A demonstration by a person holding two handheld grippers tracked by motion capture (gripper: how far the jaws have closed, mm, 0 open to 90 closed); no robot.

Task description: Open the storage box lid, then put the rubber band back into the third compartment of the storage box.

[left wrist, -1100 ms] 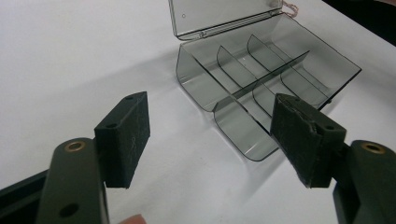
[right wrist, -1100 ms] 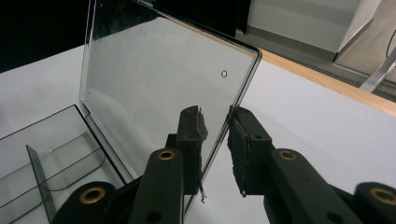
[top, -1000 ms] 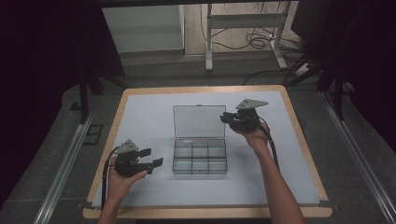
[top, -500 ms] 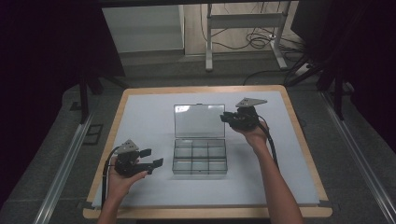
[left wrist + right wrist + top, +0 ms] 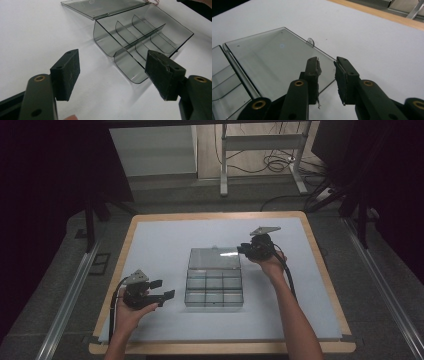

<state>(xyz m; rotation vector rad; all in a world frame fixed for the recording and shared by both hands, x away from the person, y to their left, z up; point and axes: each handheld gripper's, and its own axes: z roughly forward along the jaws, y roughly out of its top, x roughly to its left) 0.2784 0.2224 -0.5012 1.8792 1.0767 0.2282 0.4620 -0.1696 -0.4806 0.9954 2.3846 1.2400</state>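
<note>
Seen from above: clear divided box (image 5: 214, 281) lying open mid-surface (image 5: 150, 245), between both hands. Closer up: right hand-held gripper (image 5: 327, 75) at lid's edge, jaws narrowly parted, just opening, nothing between. Left hand-held gripper (image 5: 112, 72) spread wide, near box, apart.

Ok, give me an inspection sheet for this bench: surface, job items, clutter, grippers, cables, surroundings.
Surface: white mat on a wood-edged table.
Job's things: clear compartment box, lid laid open flat, compartments look empty.
Clutter: nothing seen.
Grippers: left gripper open, beside the box, holding nothing; right gripper at the lid's corner, jaws narrowly apart, just been opening, nothing between the pads.
Cables: one trails from each gripper; more on the floor behind.
Surroundings: dark, metal frame legs behind.
</note>
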